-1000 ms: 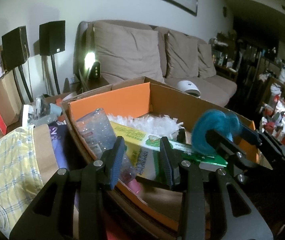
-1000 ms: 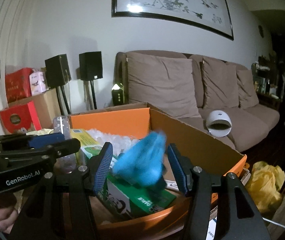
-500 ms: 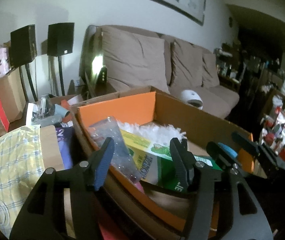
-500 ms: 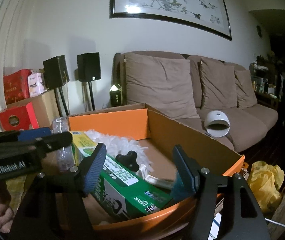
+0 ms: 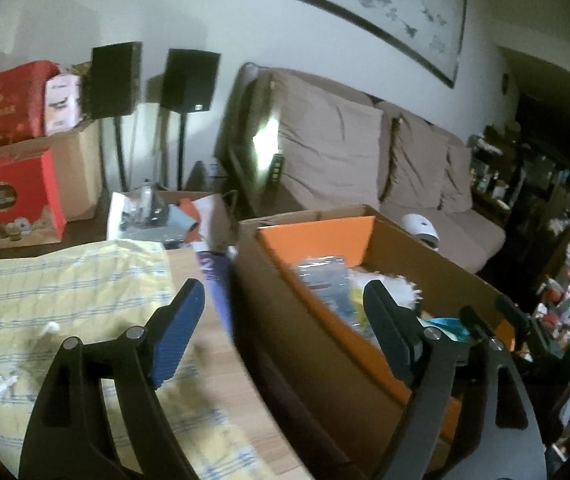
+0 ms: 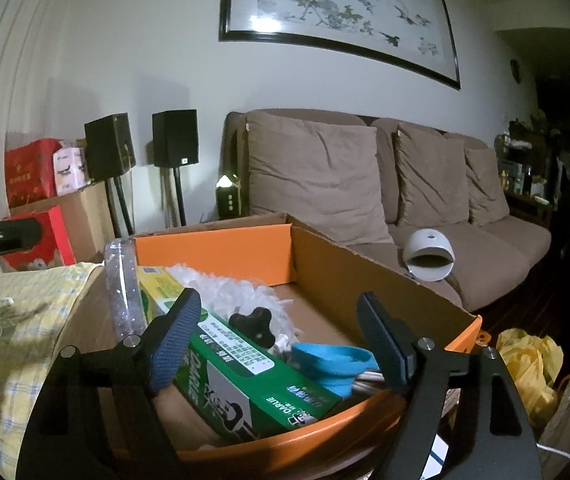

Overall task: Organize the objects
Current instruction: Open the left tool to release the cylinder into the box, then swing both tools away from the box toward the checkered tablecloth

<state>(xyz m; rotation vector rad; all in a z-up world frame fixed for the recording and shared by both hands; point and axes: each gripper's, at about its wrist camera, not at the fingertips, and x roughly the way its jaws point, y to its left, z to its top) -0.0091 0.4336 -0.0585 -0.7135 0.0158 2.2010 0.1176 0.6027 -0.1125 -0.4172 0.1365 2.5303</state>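
Both grippers (image 5: 285, 332) (image 6: 281, 340) opening (nothing between their fingers)

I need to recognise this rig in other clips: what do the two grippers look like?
Both the left gripper and the right gripper have black angular two-finger frames with silver pivot screws and blue ribbed pads. No cables, markings or sleeves show.

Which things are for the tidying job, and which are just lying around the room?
For the job:
- cardboard box
- green box
- blue funnel
- clear bottle
- white fluffy duster
- right gripper, jaws opening, nothing between them

Just lying about:
- sofa
- black speakers
- framed picture
- yellow bag
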